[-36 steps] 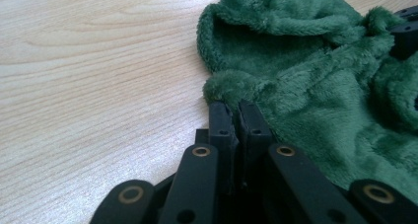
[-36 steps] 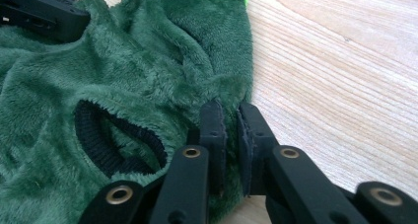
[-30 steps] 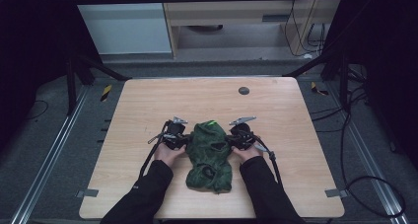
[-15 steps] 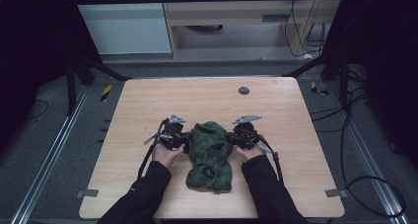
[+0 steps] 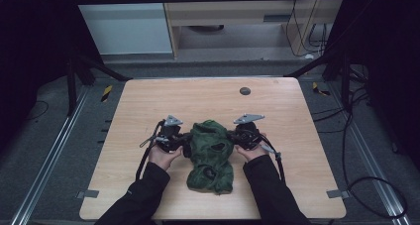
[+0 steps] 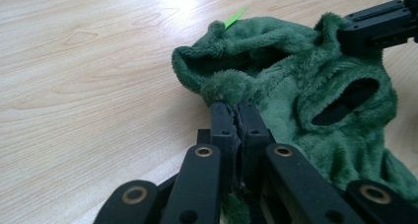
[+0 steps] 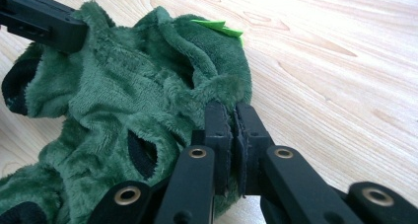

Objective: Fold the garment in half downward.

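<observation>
A: Both grippers, left gripper (image 5: 184,144) and right gripper (image 5: 233,139), are clamped on the green garment (image 5: 210,155), near the table (image 5: 148,101) centre?

B: Yes. The gripper views reveal its light green tag (image 6: 235,18); the high view shows grey floor (image 5: 59,116) around.

The high view is looking forward and down on the whole counter (image 5: 148,106). Both gripper views are peering close along their fingers, sharing the green garment (image 6: 315,100) from opposite sides.

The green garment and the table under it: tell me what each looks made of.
The dark green fuzzy garment looks like plush fleece: short, dense, matte pile, limp folds, darker lining at the openings. The light wood-grain table looks like laminate or veneered board, smooth with a soft sheen; which one is unclear.
</observation>
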Motion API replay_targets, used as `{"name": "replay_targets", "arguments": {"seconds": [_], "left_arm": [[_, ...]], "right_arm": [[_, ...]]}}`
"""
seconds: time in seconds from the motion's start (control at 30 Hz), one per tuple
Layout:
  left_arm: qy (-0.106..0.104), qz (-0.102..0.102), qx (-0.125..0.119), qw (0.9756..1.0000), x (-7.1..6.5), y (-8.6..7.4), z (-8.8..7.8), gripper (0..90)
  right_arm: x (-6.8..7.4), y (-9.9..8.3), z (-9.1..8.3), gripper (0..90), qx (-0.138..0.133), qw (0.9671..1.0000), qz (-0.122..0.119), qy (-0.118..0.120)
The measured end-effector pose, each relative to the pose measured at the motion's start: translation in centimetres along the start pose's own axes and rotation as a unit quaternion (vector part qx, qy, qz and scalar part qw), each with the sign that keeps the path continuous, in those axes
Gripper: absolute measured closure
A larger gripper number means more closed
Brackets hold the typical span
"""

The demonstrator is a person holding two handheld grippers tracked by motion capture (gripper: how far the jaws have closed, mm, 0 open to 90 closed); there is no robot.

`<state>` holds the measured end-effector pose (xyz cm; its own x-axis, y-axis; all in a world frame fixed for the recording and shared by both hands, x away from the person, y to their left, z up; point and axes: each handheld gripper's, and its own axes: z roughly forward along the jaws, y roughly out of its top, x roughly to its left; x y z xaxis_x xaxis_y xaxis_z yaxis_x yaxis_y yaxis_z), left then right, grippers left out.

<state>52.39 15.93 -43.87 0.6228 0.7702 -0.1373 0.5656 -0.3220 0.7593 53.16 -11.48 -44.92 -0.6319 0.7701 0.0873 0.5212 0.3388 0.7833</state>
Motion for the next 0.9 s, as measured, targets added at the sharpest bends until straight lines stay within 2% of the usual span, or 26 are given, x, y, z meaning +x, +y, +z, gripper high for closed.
{"name": "replay_targets", "arguments": {"seconds": [0.33,0.53,0.9], "left_arm": [[-0.009,0.006,-0.016,0.9998,-0.6,-0.3,-2.0,87.7],[-0.011,0.007,-0.014,0.9998,-0.6,-0.8,-2.5,87.7],[-0.021,0.015,-0.013,0.9996,-1.7,-1.7,-3.5,87.7]], "right_arm": [[1.0,0.3,-1.1,85.9,-0.012,0.9998,-0.015,0.007],[1.5,0.2,-1.9,85.9,-0.018,0.9995,-0.024,0.012],[2.5,-0.6,-3.2,85.8,-0.022,0.9988,-0.038,0.020]]}}
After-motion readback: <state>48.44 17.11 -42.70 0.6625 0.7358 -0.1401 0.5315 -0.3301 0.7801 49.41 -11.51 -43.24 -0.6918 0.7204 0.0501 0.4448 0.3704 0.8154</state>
